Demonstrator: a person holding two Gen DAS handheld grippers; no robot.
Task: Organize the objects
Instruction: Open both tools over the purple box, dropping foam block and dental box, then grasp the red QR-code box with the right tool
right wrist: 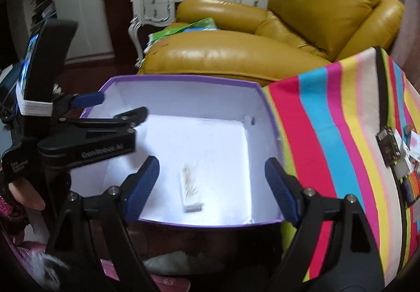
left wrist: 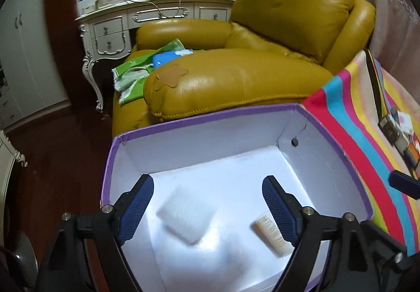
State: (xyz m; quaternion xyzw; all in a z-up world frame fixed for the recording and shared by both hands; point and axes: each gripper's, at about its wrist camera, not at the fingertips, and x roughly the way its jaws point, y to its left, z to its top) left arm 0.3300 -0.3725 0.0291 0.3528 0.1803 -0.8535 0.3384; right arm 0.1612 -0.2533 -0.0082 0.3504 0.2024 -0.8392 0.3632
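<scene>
Left wrist view: a mustard leather armchair [left wrist: 236, 74] stands behind a purple-rimmed box [left wrist: 210, 115] with a white inside, beside a striped cloth [left wrist: 367, 139]. On the box floor lie a white pad [left wrist: 187, 214] and a small cream tube [left wrist: 271, 235]. Left gripper [left wrist: 207, 209] hangs spread above them, gripping nothing. Right gripper [right wrist: 211, 187] is likewise spread and empty over the tube.

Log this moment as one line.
left gripper: open, empty | right gripper: open, empty | purple box: white pack, small tube inside
</scene>
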